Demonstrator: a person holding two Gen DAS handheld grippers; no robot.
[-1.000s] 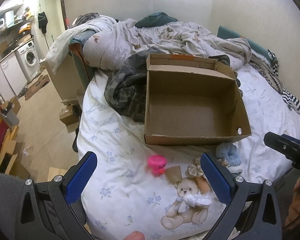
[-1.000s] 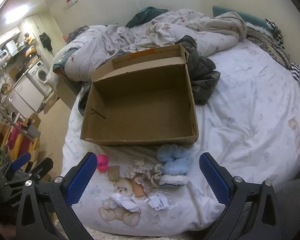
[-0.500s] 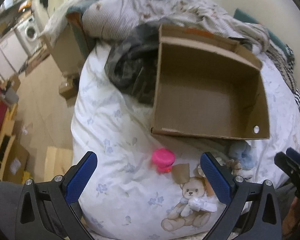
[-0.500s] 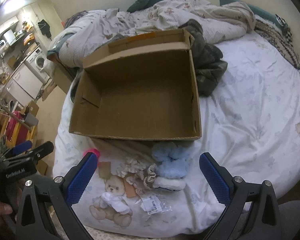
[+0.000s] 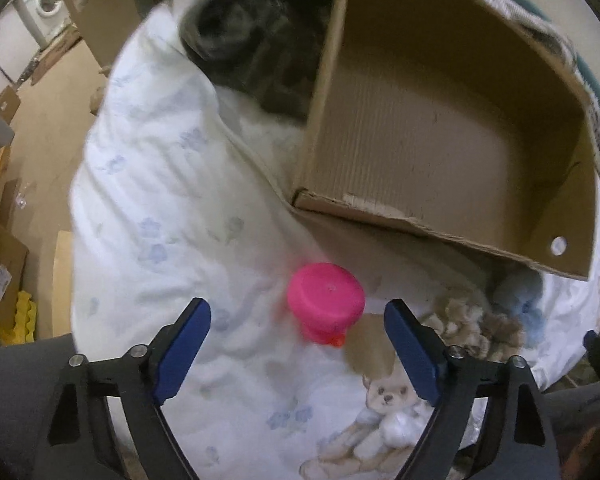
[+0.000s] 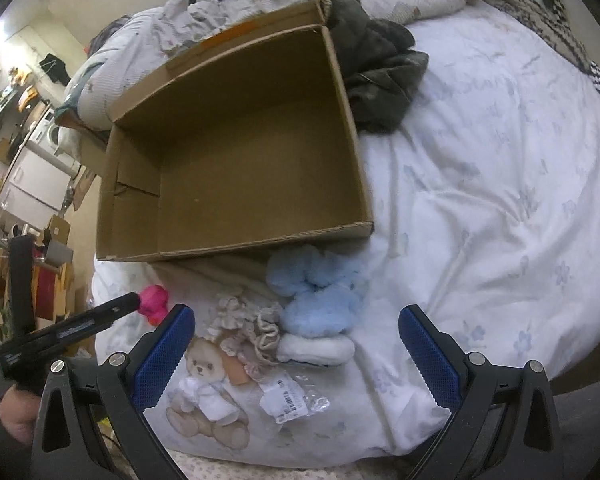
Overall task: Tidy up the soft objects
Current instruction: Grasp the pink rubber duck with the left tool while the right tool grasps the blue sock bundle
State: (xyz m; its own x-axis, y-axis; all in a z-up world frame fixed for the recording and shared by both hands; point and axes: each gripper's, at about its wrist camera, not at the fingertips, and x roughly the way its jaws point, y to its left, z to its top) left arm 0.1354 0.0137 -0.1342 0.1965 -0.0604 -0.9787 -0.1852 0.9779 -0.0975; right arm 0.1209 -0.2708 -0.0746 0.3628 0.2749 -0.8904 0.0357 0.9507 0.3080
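Zero items stowed: cardboard box (image 6: 240, 152), open-topped, on the bed quilt (image 6: 480, 208), interior bare in both wrist views. Loose stock, all outside the box and just beside its near wall: pink toy (image 5: 326, 308), rounded, with an orange tip, on the quilt near the box's left corner; beige frilly bundle (image 6: 246, 328) with a card tag; pale blue fluffy item (image 6: 318, 296), touching a white pad-like piece (image 6: 314, 350) at its near edge; clear packet with printed label (image 6: 288, 398) nearest the bed edge. Whether the blue and white pieces are one article or two cannot be told. Dark garment (image 6: 380, 76) lies against the box's far right corner; whether it belongs to the job is unclear. Left gripper (image 5: 296, 344): jaws spread wide, holding nothing, poised low over the pink toy, which sits just ahead of the gap between the pads. Right gripper (image 6: 296, 344): jaws likewise wide apart and unloaded, hanging over the blue and beige pieces. Assessment: task at its start; every soft piece remains to be lifted and boxed, pink toy probably first.
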